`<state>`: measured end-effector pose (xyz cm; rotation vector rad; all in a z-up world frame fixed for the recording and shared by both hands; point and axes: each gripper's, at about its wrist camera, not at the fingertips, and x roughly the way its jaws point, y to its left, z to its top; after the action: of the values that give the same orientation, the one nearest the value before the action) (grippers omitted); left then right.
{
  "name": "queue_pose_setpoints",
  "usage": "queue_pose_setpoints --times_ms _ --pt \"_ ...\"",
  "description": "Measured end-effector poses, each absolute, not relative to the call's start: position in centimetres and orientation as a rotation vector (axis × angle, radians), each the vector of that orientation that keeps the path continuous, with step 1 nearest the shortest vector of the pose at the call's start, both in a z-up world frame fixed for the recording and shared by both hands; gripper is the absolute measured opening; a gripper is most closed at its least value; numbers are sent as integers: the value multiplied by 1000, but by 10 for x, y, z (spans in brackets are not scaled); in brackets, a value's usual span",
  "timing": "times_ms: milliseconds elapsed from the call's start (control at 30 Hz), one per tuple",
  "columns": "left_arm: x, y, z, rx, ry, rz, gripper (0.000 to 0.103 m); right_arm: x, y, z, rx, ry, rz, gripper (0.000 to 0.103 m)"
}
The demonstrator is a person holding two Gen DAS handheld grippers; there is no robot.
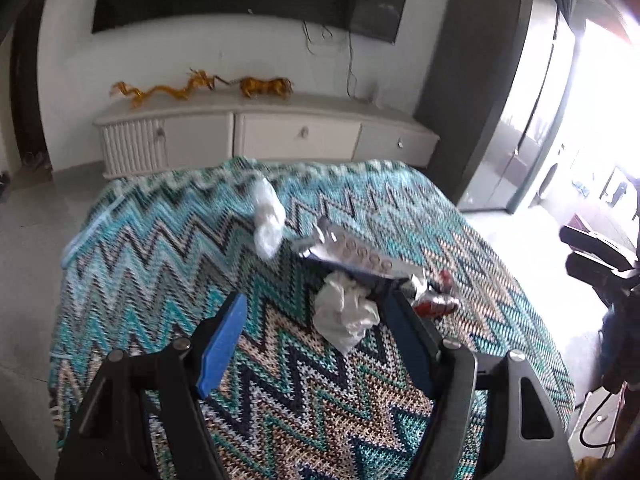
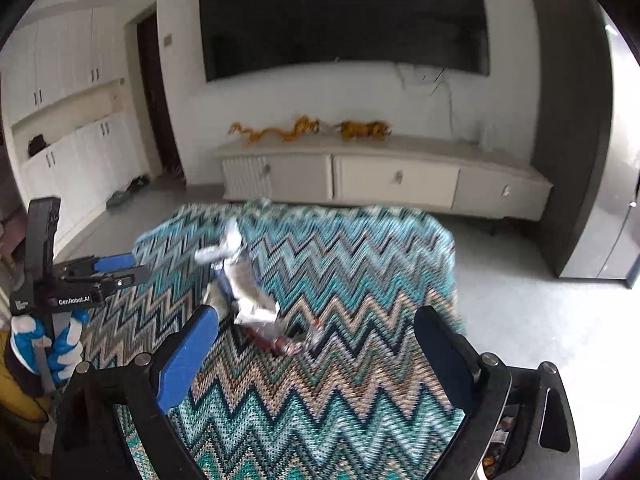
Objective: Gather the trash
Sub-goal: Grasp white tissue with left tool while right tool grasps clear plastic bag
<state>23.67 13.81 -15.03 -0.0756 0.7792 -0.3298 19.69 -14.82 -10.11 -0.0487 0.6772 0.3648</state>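
White crumpled paper [image 1: 347, 312] lies between the spread fingers of the left tool [image 1: 316, 308]; right tool [image 2: 320, 332] likewise released.

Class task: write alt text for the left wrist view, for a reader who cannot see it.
The open left tongs hover over a zigzag-patterned cloth, framing a crumpled white wrapper. Beyond it lie a foil blister pack, a red wrapper and a clear plastic bag. A white cabinet stands behind.
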Motion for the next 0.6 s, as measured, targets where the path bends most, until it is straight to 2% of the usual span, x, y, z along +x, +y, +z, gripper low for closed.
queue_pose_setpoints --times_ms 133,500,600 --pt "249 126 -168 -42 840 -356 70 215 -137 -123 -63 739 416 94" --pt "283 101 -203 -22 945 -410 70 255 -97 -176 -179 883 576 72" --pt "289 99 -212 -25 967 -418 70 263 -90 -185 -205 900 606 71"
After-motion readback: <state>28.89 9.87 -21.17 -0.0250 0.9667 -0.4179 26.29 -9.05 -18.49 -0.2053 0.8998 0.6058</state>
